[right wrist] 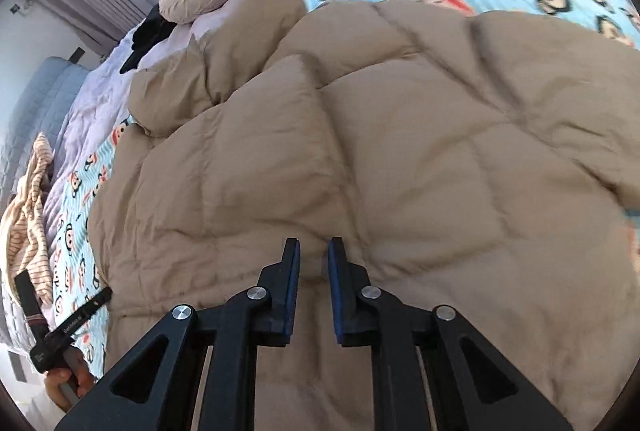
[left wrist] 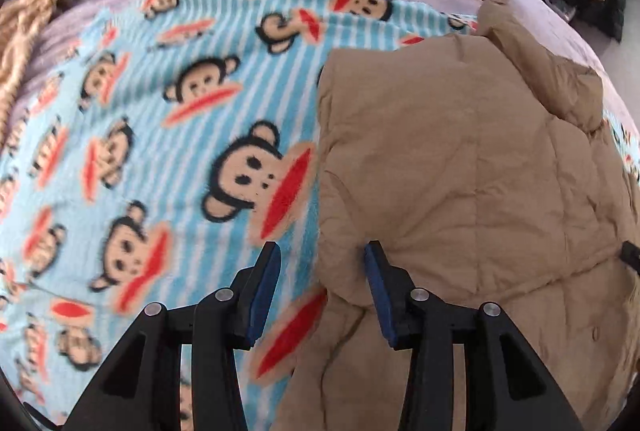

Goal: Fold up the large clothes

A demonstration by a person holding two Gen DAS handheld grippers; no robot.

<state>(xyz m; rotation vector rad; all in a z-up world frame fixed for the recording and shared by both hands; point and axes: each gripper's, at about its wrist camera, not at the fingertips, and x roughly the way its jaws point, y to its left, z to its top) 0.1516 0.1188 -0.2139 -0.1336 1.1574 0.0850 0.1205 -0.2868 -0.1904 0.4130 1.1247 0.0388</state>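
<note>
Tan quilted puffer coat (right wrist: 360,135), spread flat on monkey-print fleece blanket (left wrist: 160,119) over bed for folding; left hand-held gripper (left wrist: 322,255) open astride its edge, right hand-held gripper (right wrist: 313,251) narrowly parted, empty, above.

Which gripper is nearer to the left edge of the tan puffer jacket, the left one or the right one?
Left. The left gripper straddles the edge of the tan puffer jacket, open, one finger over the monkey blanket. The right gripper hovers over the jacket's middle.
</note>
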